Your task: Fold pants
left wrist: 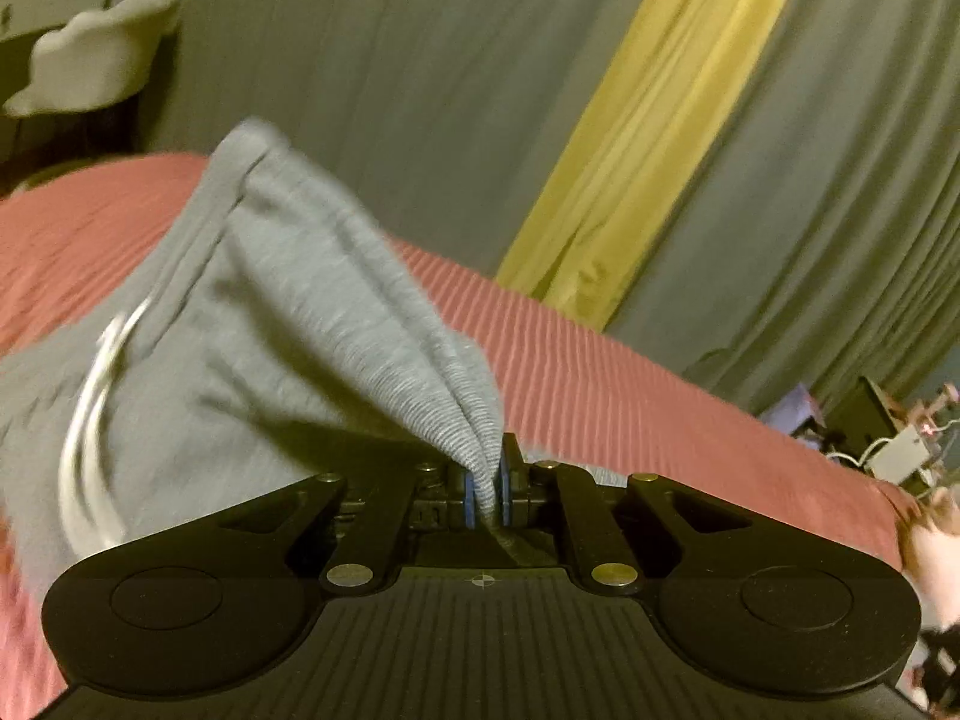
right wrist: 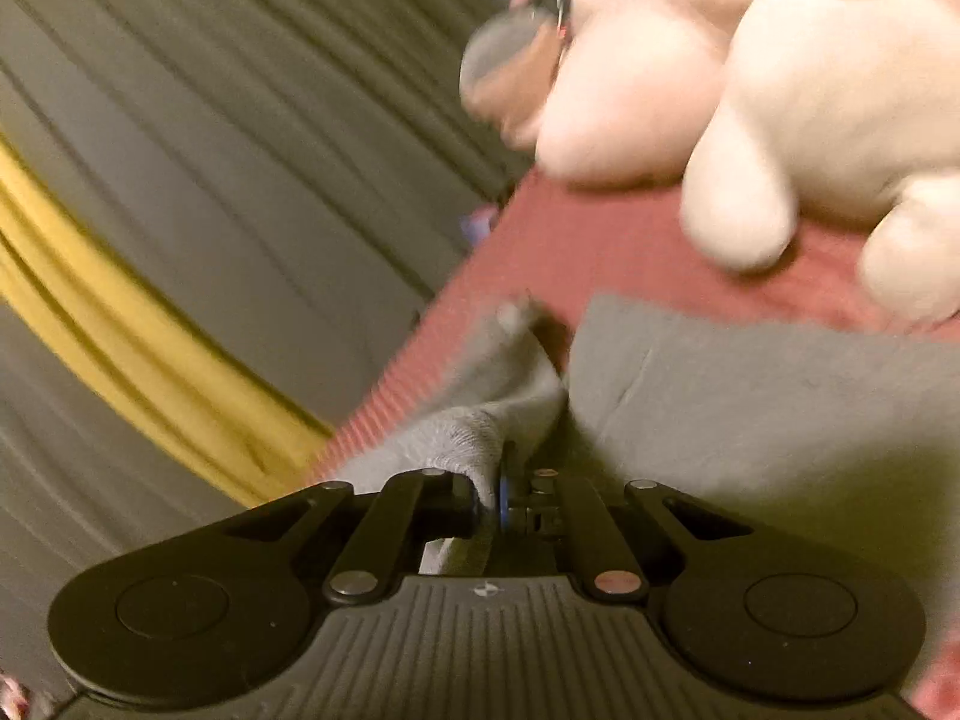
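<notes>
Pink ribbed bed (left wrist: 600, 372): grey pants (right wrist: 750, 396), plush toys (right wrist: 780, 120).

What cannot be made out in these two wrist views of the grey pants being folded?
- Left wrist view: the pants run off the left edge, so their full layout is cut off; the white drawstring is motion-blurred.
- Right wrist view: the plush toys are blurred and cropped, their kind unclear.
- Both views: pinched fabric hides the pads of the left gripper and right gripper.
</notes>
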